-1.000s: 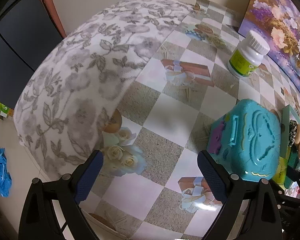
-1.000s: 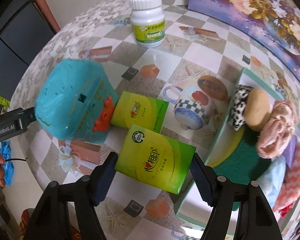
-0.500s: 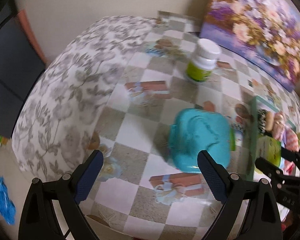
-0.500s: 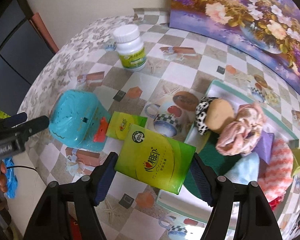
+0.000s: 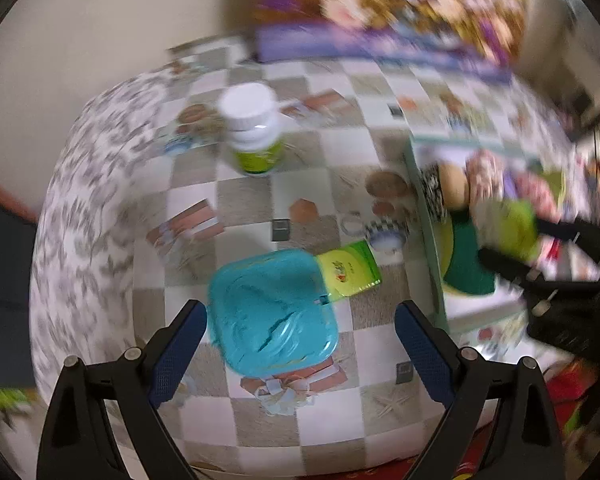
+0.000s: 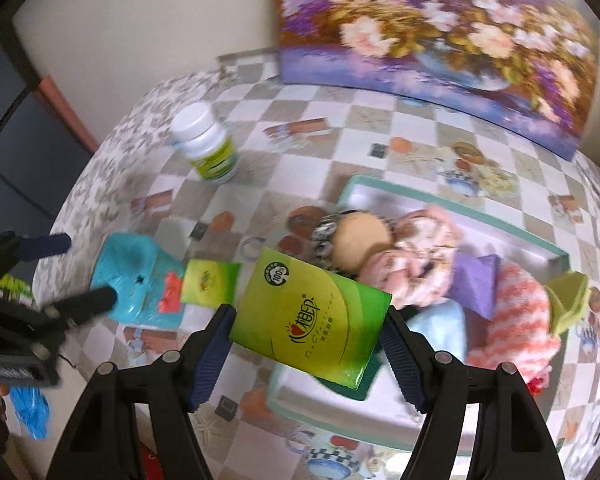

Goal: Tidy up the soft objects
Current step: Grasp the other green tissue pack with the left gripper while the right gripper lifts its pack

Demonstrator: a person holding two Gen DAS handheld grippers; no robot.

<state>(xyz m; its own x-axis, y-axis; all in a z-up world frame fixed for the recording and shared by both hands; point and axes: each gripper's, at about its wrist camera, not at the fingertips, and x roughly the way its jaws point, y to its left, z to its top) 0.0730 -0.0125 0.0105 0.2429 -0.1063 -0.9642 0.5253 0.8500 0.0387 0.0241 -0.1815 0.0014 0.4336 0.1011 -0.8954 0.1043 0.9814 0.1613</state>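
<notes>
My right gripper point(image 6: 306, 330) is shut on a green tissue pack point(image 6: 310, 320) and holds it above the near left part of the tray point(image 6: 512, 226). The tray holds several soft things: a pink scrunchie point(image 6: 416, 264), a tan sponge point(image 6: 360, 238), a purple cloth point(image 6: 474, 284), a striped pink cloth point(image 6: 516, 320). A second green tissue pack point(image 5: 350, 270) lies on the table beside a teal toy box point(image 5: 270, 316). My left gripper point(image 5: 300, 344) is open and empty, high over the teal box. The left wrist view is blurred.
A white pill bottle point(image 5: 252, 136) with a green label stands at the back of the table. A flower painting point(image 6: 440, 36) leans on the wall behind. The table edge drops off at the left and front. The checked tablecloth point(image 5: 244, 208) covers the table.
Both grippers have risen and swung right. My right gripper carried the tissue pack from beside the teal box to over the tray. My left gripper now looks down on the teal box.
</notes>
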